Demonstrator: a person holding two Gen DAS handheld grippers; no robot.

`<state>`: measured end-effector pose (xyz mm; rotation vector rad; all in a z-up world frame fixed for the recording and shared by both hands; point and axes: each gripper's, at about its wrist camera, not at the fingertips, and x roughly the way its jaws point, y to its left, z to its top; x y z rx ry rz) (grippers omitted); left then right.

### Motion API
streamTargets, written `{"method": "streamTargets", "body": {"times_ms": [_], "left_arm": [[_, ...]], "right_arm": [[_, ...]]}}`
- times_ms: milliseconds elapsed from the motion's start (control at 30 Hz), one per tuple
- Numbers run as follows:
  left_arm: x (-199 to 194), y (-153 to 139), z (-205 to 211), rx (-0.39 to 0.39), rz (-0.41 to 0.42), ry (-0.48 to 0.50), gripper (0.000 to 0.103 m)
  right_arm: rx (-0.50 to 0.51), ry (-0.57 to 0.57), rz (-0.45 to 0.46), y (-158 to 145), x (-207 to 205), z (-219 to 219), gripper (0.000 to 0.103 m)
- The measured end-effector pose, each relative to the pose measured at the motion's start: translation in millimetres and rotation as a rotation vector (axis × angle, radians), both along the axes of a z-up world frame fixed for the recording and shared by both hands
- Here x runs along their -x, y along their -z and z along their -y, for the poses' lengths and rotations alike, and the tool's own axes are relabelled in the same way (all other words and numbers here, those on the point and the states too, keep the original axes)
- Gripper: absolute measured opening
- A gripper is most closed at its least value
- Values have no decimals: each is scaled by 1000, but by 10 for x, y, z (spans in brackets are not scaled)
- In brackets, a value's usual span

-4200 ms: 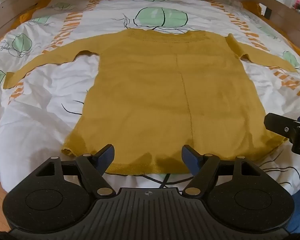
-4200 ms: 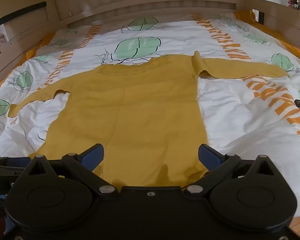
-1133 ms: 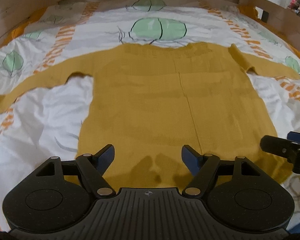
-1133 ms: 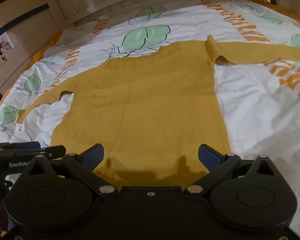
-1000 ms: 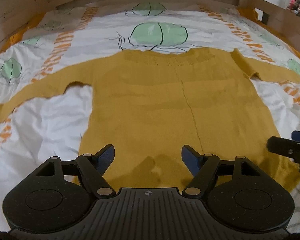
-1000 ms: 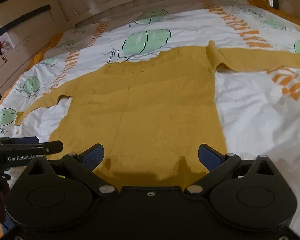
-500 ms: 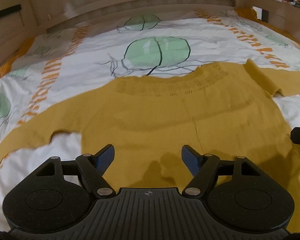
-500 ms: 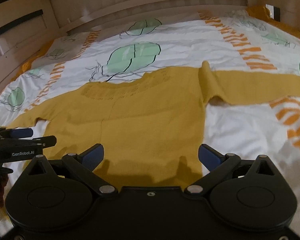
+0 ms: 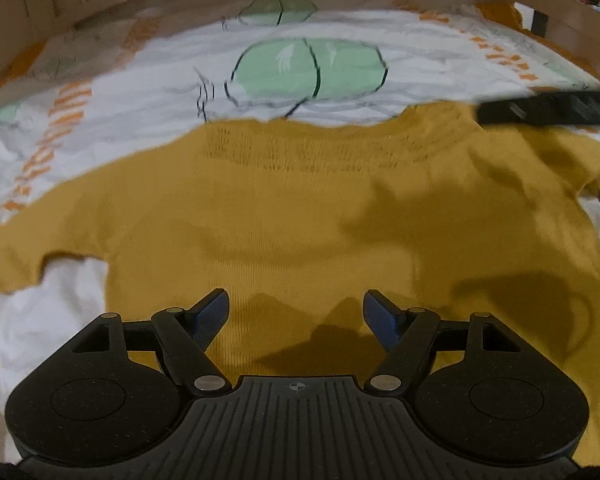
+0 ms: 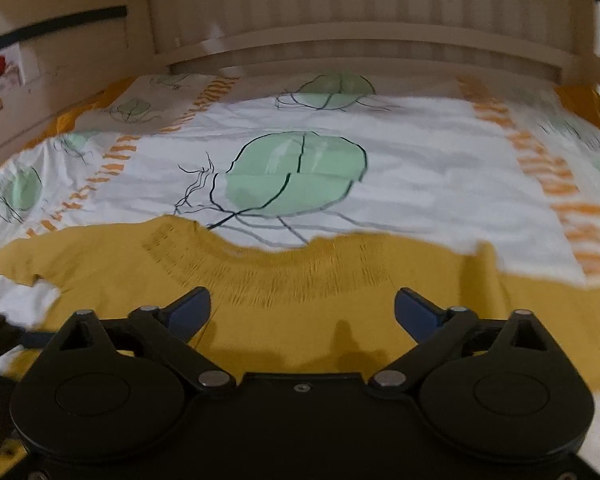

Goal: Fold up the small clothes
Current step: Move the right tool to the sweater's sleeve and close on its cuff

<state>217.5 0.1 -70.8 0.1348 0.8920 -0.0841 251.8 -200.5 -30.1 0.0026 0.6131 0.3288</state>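
Note:
A mustard-yellow knit sweater [image 9: 300,208] lies flat on the bed, neckline away from me, sleeves spread to both sides; it also shows in the right wrist view [image 10: 284,280]. My left gripper [image 9: 296,312] is open and empty, hovering over the sweater's body below the neckline. My right gripper [image 10: 302,308] is open and empty, hovering over the upper chest just short of the neckline. One finger of the right gripper shows in the left wrist view [image 9: 540,110] at the upper right, above the sweater's right shoulder.
The sweater lies on a white duvet [image 10: 420,160] with green leaf prints and orange stripes. A wooden headboard [image 10: 360,40] closes the far end, and wooden rails [image 9: 560,12] run along the sides.
Both grippers have moved forward over the sweater from the hem toward the neckline. The right gripper has gone farther ahead and now crosses the left view's upper right. Both stay open.

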Motion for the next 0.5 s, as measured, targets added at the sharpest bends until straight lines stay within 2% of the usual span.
{"method": "streamTargets", "body": {"times_ms": [67,267,500], "left_arm": [[-2,106,-31,4,-24,-4,73],[97,201,-139,80,19,-20,77],[203,276,-97,71,99,-15,79]], "right_arm": [[1,-40,-1,55,-184,-82,86],[40,-192,47,165,-569,-414,78],[111,-366,24,332,-905,-716,77]]}}
